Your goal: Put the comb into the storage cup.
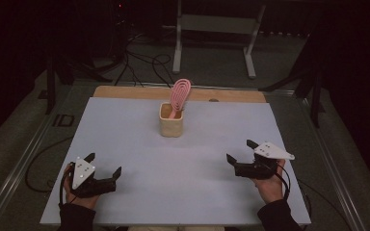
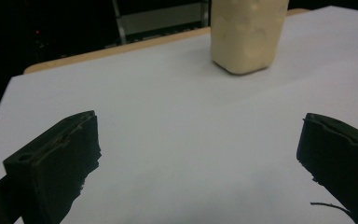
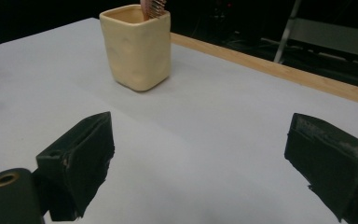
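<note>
Both grippers are low over the white surface (image 1: pixel 125 144), and each has its jaws spread wide with nothing between them. The left gripper (image 1: pixel 105 169) is near the person's edge on one side, and the right gripper (image 1: pixel 242 153) is on the other side.

The job looks like getting the pink brush (image 1: pixel 179 96) that stands in the yellow cup (image 1: pixel 171 122). To do it well, one gripper should go up and forward until its jaws sit on each side of the brush top, then close softly and lift straight up. The other gripper could hold the cup so it does not tip.

The cup is well ahead of both pairs of jaws, far out past their tips. In the left gripper view the cup (image 2: pixel 247 37) sits ahead and a bit toward the right jaw. In the right gripper view the cup (image 3: pixel 137 46) sits ahead and closer to the left jaw, with the brush (image 3: pixel 154 7) poking out of its top
</note>
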